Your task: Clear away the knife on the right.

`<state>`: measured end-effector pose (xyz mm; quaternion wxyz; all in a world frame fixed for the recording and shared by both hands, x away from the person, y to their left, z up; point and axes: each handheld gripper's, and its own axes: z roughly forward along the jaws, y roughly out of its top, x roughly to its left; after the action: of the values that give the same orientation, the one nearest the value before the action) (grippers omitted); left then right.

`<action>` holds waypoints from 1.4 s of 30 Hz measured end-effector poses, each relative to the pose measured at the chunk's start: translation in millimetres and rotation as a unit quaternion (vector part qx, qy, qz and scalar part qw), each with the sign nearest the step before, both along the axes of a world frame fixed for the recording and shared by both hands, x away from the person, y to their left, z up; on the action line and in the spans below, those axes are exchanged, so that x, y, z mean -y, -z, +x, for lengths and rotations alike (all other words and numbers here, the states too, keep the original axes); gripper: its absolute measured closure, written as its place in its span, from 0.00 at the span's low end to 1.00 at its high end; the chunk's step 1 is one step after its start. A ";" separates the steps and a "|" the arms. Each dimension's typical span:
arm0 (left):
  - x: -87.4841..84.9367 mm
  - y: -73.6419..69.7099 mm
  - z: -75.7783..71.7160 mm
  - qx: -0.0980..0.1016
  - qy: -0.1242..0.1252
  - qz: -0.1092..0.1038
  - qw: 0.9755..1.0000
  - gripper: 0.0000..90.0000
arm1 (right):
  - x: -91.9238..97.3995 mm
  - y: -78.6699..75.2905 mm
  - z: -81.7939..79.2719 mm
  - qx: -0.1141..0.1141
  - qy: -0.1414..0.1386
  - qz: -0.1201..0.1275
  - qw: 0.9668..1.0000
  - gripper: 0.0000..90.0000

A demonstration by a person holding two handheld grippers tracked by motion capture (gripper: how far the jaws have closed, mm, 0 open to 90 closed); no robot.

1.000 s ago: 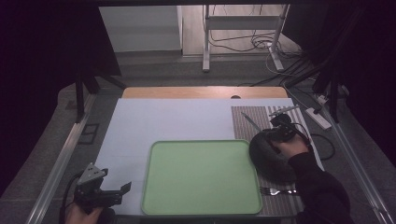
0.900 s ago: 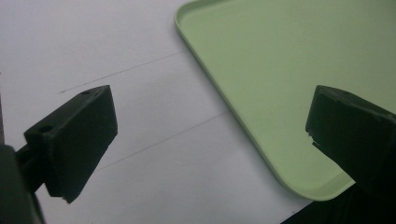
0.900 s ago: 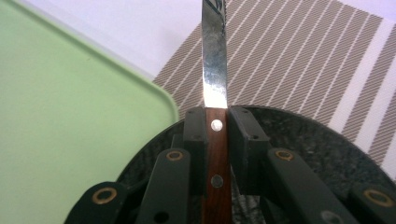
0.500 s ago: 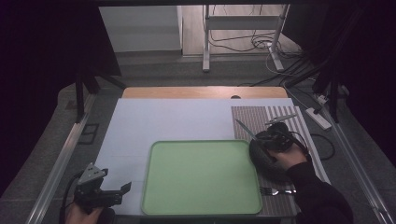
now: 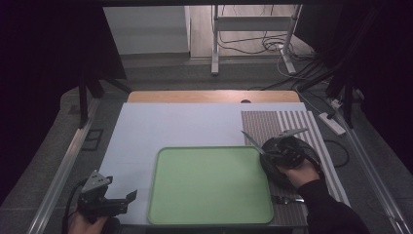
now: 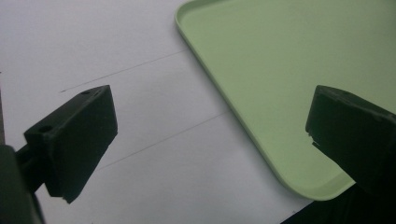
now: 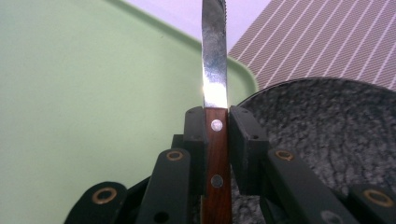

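The knife [image 7: 215,70] tip is cut off by the right gripper view's top edge; its wooden handle runs off the bottom; the fork [image 5: 287,199] lies partly hidden under the person's sleeve [image 5: 326,209].

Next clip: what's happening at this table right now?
A person works with a hand-held gripper in each hand. The right hand-held gripper is shut on a wooden-handled knife, blade pointing away, held over the edge of a dark speckled plate beside the green tray. The plate sits on a striped placemat, where a fork also lies. The left hand-held gripper hovers open over the white table cover near the tray's corner, holding nothing.
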<state>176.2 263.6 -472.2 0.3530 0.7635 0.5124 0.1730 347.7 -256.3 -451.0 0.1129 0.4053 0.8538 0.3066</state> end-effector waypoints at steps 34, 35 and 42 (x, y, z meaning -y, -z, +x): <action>0.0 0.2 0.4 -0.001 -0.001 0.000 1.000 0.03 | -45.5 17.1 -51.1 -0.010 -0.044 -0.028 0.999 0.86; 0.1 0.2 0.4 -0.001 -0.001 0.000 1.000 0.03 | -45.6 18.3 -50.3 -0.011 -0.043 -0.028 0.999 0.86; 0.5 0.2 0.5 -0.001 -0.001 0.002 1.000 0.03 | -51.1 27.7 -45.6 -0.018 -0.041 -0.030 0.999 0.86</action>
<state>176.6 263.1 -472.4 0.3512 0.7639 0.5129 0.1733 302.1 -205.2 -478.7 0.0964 0.3717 0.8804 0.2781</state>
